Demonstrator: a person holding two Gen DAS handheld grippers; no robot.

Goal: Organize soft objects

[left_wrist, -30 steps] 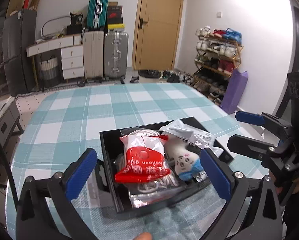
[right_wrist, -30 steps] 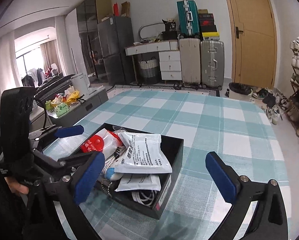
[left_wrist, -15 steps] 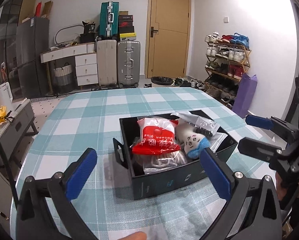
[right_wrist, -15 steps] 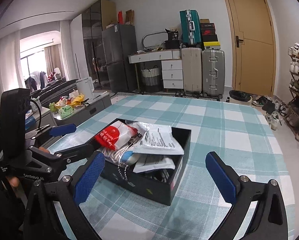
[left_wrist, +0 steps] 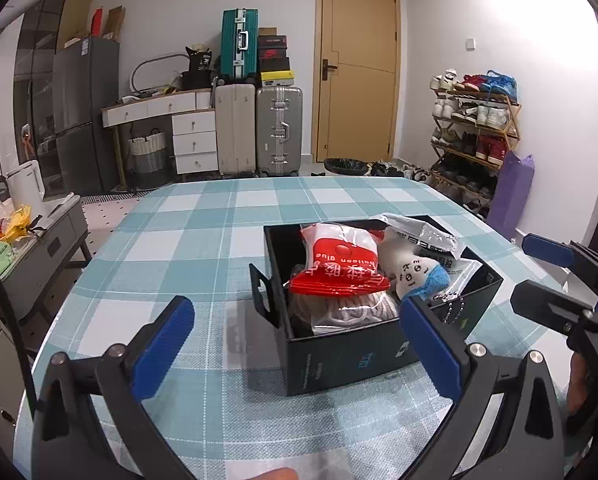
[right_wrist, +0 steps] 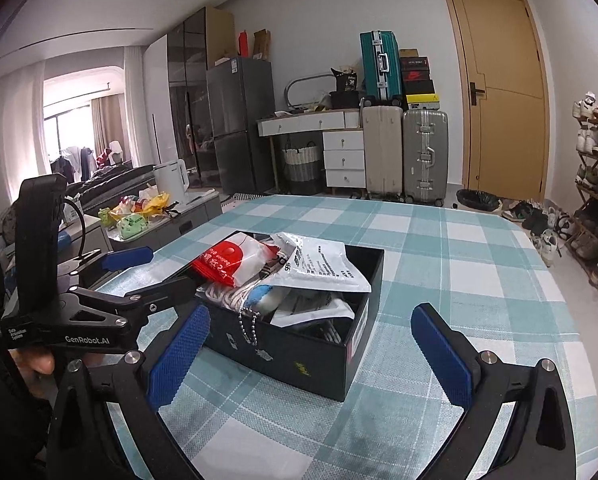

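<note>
A black box (left_wrist: 351, 354) (right_wrist: 299, 354) stands on the checked tablecloth, full of soft items: a red and white packet (left_wrist: 339, 260) (right_wrist: 227, 258), a white plush toy with a blue end (left_wrist: 415, 270), a white printed pouch (right_wrist: 323, 264) and a bagged white cord (left_wrist: 339, 310). My left gripper (left_wrist: 299, 344) is open and empty, just in front of the box's near left corner. My right gripper (right_wrist: 311, 348) is open and empty, in front of the box's other side. Each gripper shows in the other's view (left_wrist: 559, 276) (right_wrist: 139, 276).
The table (left_wrist: 219, 216) with the teal checked cloth stretches beyond the box. A low grey cabinet (right_wrist: 159, 224) with bags stands to the left of the table. Suitcases (left_wrist: 259, 128), a door and a shoe rack (left_wrist: 475, 140) are far behind.
Both grippers have pulled back and lowered, tilting up from looking down into the box to a level view of its sides. Both stay open and empty.
</note>
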